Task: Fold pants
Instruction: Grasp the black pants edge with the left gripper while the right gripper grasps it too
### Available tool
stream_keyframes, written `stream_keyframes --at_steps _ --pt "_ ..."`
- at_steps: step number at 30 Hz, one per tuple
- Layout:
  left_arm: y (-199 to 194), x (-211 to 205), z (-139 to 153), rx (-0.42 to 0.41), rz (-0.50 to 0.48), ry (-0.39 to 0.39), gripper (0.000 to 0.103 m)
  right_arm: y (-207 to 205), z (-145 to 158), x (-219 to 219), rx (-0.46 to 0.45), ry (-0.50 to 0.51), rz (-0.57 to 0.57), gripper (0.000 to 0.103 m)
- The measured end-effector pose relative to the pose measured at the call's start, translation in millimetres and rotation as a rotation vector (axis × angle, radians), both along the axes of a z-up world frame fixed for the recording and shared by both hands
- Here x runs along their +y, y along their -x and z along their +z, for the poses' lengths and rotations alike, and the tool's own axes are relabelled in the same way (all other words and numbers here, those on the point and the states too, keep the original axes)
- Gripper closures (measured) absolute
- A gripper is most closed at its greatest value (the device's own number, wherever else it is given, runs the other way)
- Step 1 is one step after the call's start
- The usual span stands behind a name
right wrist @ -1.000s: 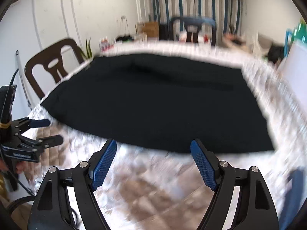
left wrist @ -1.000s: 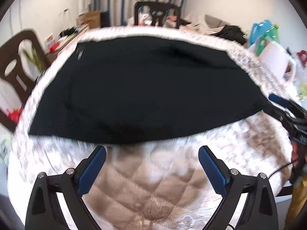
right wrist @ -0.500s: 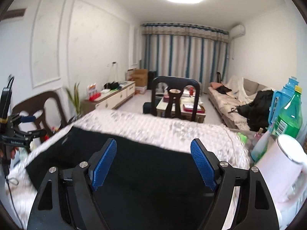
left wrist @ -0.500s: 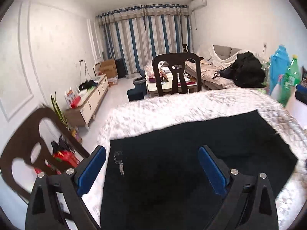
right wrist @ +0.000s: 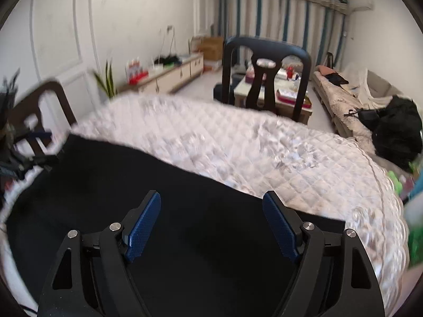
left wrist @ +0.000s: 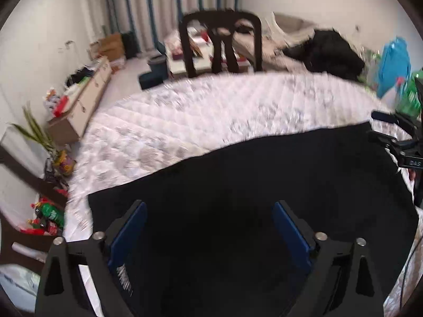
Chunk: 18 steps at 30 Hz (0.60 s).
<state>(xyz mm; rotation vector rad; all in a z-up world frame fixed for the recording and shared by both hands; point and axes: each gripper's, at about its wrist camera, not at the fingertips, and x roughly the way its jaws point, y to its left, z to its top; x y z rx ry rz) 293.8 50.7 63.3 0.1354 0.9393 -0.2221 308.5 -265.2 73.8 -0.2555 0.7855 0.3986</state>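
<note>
The black pants (left wrist: 238, 211) lie spread flat on the quilted tabletop (left wrist: 211, 111), filling the near half of it, with bare quilt beyond their far edge. Your left tongs (left wrist: 208, 227) hover above the cloth with the pads wide apart and nothing between them; your right tongs (right wrist: 211, 219) hang the same way over the other side, also spread and empty (each set shows at the edge of the other's view, so you are working from opposite ends).

The fold looks not yet begun, so the job now is to pick two matching grip points. Bring each set of tongs down to the far edge (right wrist: 185, 171) of the pants, one near each end, and slide the lower pad under the hem before you close, so you catch all the layers rather than just the top one. Close both at once, lift only enough to clear the quilt, and carry the edge evenly toward you so it lands square on the near edge. The dark cloth hides wrinkles, so move slowly and watch the outline.
</note>
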Motion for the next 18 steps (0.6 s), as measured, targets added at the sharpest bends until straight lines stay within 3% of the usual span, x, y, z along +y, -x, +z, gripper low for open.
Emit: stream_keyframes --at_steps 4,11,15,18 --pt "-32.9 -5.1 -19.4 0.084 -0.058 0.03 0.011 -28.7 -17.8 -0.7 0.053 0.047 0.058 0.023" --pt "-79.6 -16.3 -41.7 0.123 -0.128 0.029 0.012 -65.2 -44.4 3.2 0.107 0.082 0.134 0.023" --pt "-87.8 -23.8 -48.2 0.124 -0.18 -0.015 0.011 -73.5 -49.3 6.3 0.135 0.04 0.194 0.023" --pt "-90.1 -21.2 -48.5 0.12 -0.208 0.003 0.01 -74.5 -51.6 8.7 0.133 0.027 0.23 0.023"
